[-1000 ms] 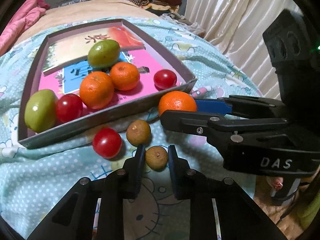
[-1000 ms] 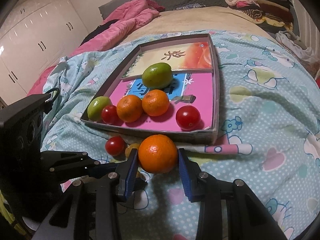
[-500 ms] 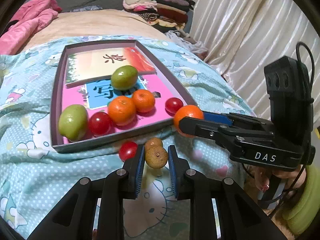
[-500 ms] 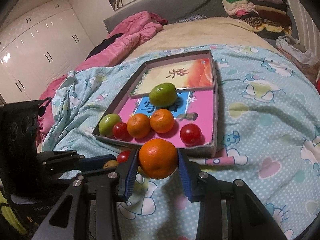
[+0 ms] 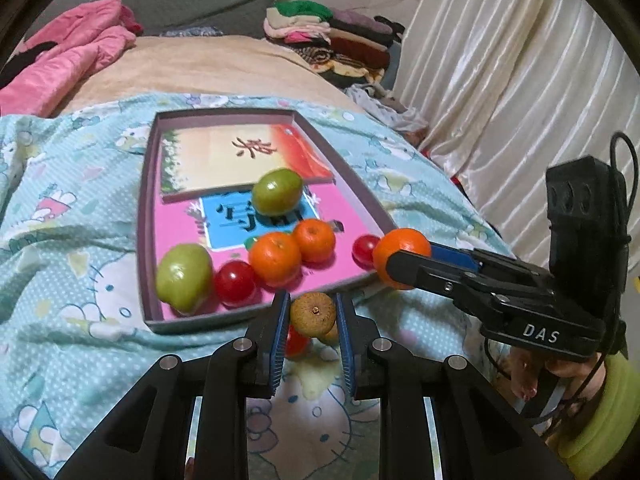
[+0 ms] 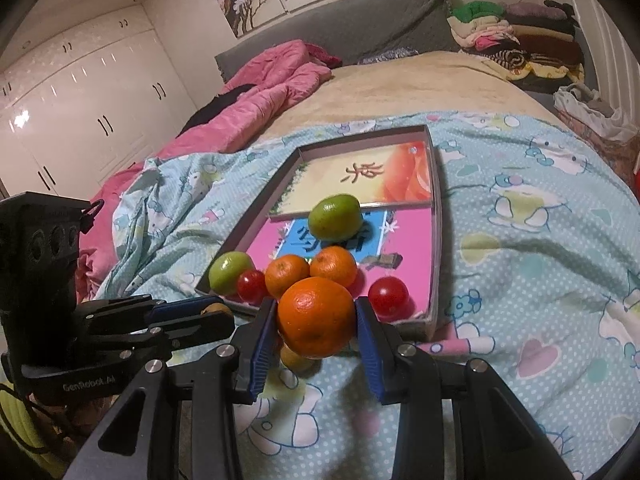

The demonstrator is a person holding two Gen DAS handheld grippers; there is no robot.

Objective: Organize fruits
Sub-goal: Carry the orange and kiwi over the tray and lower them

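Note:
My left gripper (image 5: 312, 315) is shut on a small brown fruit (image 5: 313, 312), held above the bedsheet just short of the tray's near rim. My right gripper (image 6: 316, 314) is shut on an orange (image 6: 314, 322), also lifted, by the tray's near right corner. The shallow cardboard tray (image 5: 143, 216) holds two green fruits, two oranges (image 5: 276, 258) and two red tomatoes. Below my left fingers a red tomato (image 5: 295, 342) and another brown fruit (image 5: 330, 335) lie on the sheet. In the right wrist view the left gripper (image 6: 214, 314) shows at left.
A light blue cartoon-print sheet (image 5: 60, 280) covers the bed. A pink quilt (image 6: 272, 80) lies bunched at the far left, and folded clothes (image 5: 336, 40) are stacked at the far right. White curtains (image 5: 520, 100) hang close on the right. A person's hand (image 5: 560, 368) holds the right gripper.
My left gripper has risen with the brown fruit, lifting it off the sheet and away from the tomato and other brown fruit. My right gripper has tipped upward with the orange.

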